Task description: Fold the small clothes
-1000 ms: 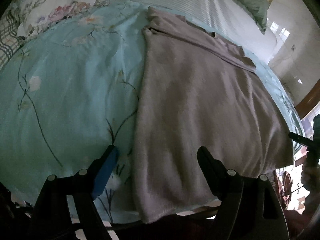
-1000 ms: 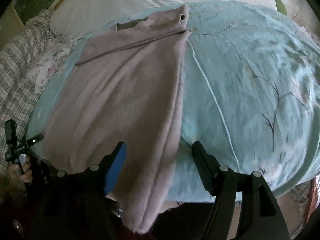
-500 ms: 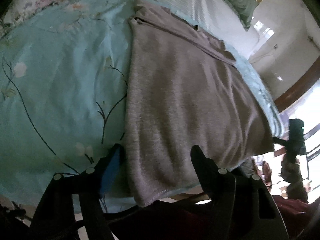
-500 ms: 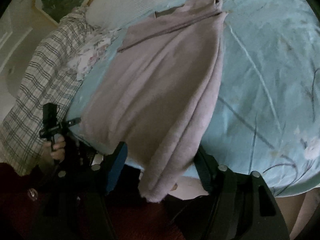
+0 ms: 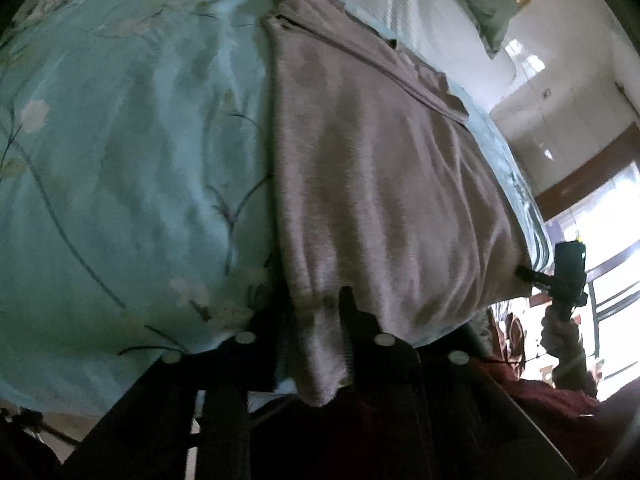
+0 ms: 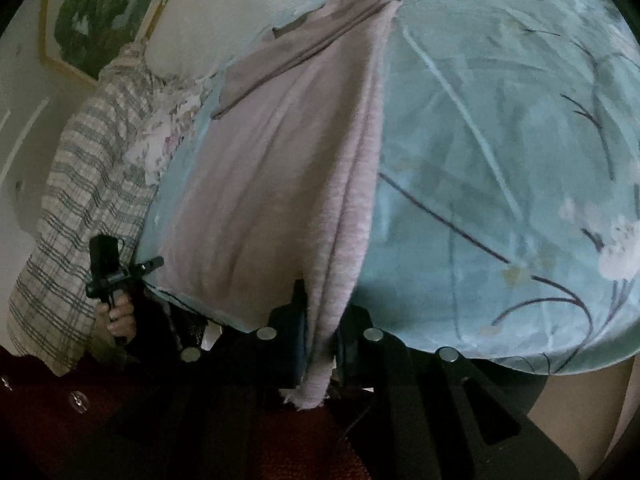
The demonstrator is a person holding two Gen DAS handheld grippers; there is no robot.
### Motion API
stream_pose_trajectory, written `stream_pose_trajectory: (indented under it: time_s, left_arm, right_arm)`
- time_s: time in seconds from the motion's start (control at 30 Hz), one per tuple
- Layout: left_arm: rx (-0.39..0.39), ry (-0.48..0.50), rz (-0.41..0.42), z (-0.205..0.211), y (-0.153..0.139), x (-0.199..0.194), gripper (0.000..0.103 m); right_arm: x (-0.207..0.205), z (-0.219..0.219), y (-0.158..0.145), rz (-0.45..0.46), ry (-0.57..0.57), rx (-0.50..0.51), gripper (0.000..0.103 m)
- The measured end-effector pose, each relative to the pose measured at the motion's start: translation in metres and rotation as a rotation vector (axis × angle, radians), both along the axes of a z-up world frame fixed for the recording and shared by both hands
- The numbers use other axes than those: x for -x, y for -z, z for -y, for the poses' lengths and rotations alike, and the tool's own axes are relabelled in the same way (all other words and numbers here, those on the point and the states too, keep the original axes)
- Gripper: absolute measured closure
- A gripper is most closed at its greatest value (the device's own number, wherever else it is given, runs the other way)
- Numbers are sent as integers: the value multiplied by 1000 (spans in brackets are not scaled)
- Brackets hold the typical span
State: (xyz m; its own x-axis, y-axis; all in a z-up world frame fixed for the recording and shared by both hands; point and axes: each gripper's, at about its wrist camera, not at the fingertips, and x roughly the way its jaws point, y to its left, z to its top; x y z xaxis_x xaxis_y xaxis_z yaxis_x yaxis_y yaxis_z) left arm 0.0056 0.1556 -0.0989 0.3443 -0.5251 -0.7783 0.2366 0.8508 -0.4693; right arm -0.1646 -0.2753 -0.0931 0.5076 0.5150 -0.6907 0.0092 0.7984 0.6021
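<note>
**A:** What are my grippers doing right now?

**B:** Your left gripper (image 5: 320, 312) is closing on the near left corner of the garment (image 5: 380, 184), with the cloth bunched between its two fingers. Your right gripper (image 6: 320, 308) is closing on the near right corner in the same way; a folded strip of fabric hangs down through the narrow gap between its fingers.

**A:** And where does the garment lie?

**B:** It is a mauve-grey knitted top, spread lengthwise on a pale blue floral bedspread (image 5: 120, 160). Its hem hangs just over the near edge of the bed and its neck points away from you, with a sleeve folded across the far end.

**A:** Why take it by those two corners?

**B:** My guess is that holding both hem corners keeps the edge taut and level, so you can carry it towards the neck and halve the garment evenly.

**A:** Anything else nearby?

**B:** A checked blanket (image 6: 80, 220) lies to the left, beside a flowered pillow. White bedding lies beyond the neck.
</note>
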Motion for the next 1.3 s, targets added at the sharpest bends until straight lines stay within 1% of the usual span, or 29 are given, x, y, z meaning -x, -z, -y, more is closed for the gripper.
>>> stream_pose_trajectory:
  time_s: [0.03,0.1,0.2,0.3,0.4,0.43,0.47,0.57,0.73,0.8,0.83,0.87,0.97,1.07,1.17,1.3]
  left_arm:
    - [-22,15,12,6,-1,0,80]
    - [-55,32,34,16,-5,3,99]
    - [-52,20,60,17,-10,7,98]
    - [1,-34,92,10,-21,12,98]
    - [101,-89,144,0,-39,13,98]
    - [143,-107,167,-3,-46,12,98]
    - [170,-119,183,-4,-51,10,98]
    - [228,-147,235,-4,-67,-2,98]
    - [259,-199,288,4,-85,-43,98]
    - [256,-211,309,6,-94,-65,98]
    - [248,-217,319,7,-100,-77,98]
    - [237,-225,329,9,-106,-90,98]
    - [200,-247,373,17,-127,-132,99]
    - [183,-268,394,23,-142,-177,99]
    - [162,-282,392,33,-148,-221,99]
    - [117,-283,385,51,-147,-274,99]
  right_arm:
    - [-3,0,0,0,-10,2,90]
    - [-4,-3,-3,14,-27,-9,90]
    - [-3,2,-11,69,-24,-78,93]
    - [-3,12,-24,149,-1,-168,94]
    - [-7,20,-38,233,23,-236,94]
    - [-9,22,-43,257,30,-252,94]
    - [-13,25,-49,284,41,-260,94]
    - [-28,29,-62,333,69,-258,94]
    - [-61,48,-76,385,127,-231,94]
    - [-82,59,-85,404,157,-198,94]
    - [-96,64,-92,410,170,-169,94]
    - [-105,68,-96,410,176,-158,94]
    - [-150,80,-112,419,204,-121,94]
    - [-189,85,-121,412,218,-67,94]
    - [-230,95,-122,398,226,-53,94]
    - [-278,110,-120,368,262,-1,94]
